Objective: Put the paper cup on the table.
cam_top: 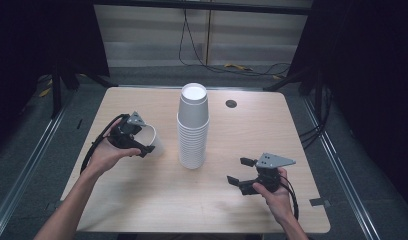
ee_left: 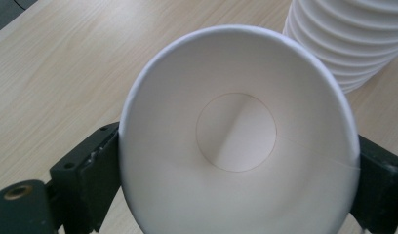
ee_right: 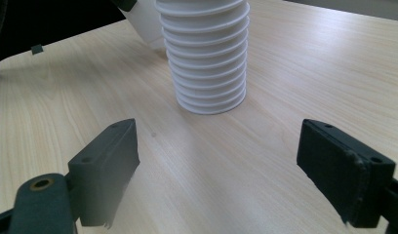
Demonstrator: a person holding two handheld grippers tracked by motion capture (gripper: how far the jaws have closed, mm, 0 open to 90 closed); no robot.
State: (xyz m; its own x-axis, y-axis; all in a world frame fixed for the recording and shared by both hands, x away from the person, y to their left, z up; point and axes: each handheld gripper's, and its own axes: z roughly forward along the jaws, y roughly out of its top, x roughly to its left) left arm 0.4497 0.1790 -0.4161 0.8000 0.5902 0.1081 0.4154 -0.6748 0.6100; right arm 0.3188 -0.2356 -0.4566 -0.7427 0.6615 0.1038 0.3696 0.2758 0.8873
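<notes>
Left hand-held gripper (cam_top: 148, 141) pinching a single white paper cup (cam_top: 148, 134); right hand-held gripper (cam_top: 240, 171) spread, holding nothing.

Left gripper view: black jaws press the cup's two sides, mouth toward camera, smooth tapered wall, round flat bottom, cup empty. It sits left of centre in the high view, just beside the tall stack of nested white cups (cam_top: 193, 131) with ribbed rims at frame centre. Right hand-held gripper at lower right, near the stack, apart. Desk (cam_top: 142, 200): pale wood-grain, rounded corners.
</notes>
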